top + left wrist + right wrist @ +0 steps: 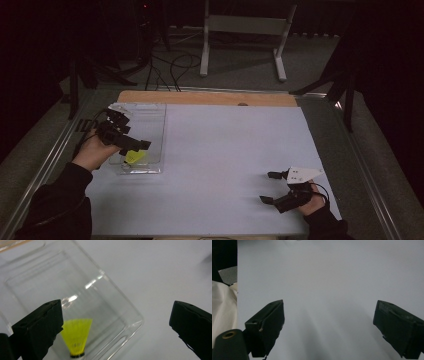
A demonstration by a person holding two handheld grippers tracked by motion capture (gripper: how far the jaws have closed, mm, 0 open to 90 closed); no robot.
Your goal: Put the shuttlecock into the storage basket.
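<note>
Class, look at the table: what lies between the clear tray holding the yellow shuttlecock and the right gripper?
Nothing: in the high view, bare white tabletop runs from the clear tray with the yellow shuttlecock to the right gripper.

jaws wide apart | yellow shuttlecock (76,336) lying in clear tray (117,302)

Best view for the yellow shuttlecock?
Left gripper view: the yellow shuttlecock is close, its skirt and dark-banded cork end lying inside the clear tray. In the high view it is a small yellow patch partly behind the left gripper. Right gripper view faces bare table.
</note>
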